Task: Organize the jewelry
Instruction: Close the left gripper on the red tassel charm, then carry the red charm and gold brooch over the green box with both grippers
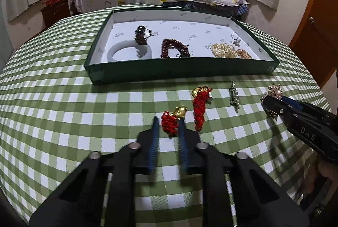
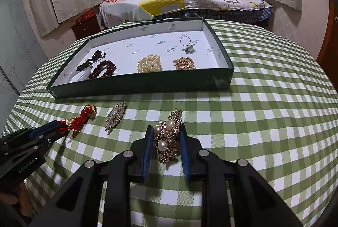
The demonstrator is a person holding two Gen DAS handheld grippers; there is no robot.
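The red cord charm with a gold pendant [image 1: 171, 119] sits between the fingers of the left claw [image 1: 169, 122], its gold end pointing forward past the tips and its red knotwork trailing back toward the claw's body. The left claw's blue pads stand narrow, close on either side of the charm; whether they actually press it cannot be told. Just ahead and to the right of this claw lies a longer red braided cord with a gold piece [image 1: 201, 107], its long axis running away toward the tray. Further right lies a rhinestone brooch [image 1: 234, 98], also lengthwise toward the tray.

The pearl and gold brooch cluster [image 2: 168, 138] lies between the fingers of the right claw [image 2: 165, 129], long axis along the fingers, its far end reaching past the tips. This claw stands fairly narrow, pads at the cluster's sides.

Ahead of both claws stands the green tray [image 2: 137, 86] on the checked table [image 2: 264, 121], holding a white bangle [image 1: 129, 53], dark red beads [image 1: 175, 49], pearls [image 2: 149, 64], a gold chain [image 2: 185, 63] and a ring charm [image 2: 187, 44]. The right wrist view alone shows the cluster's pearls; the left view shows the whole bangle.
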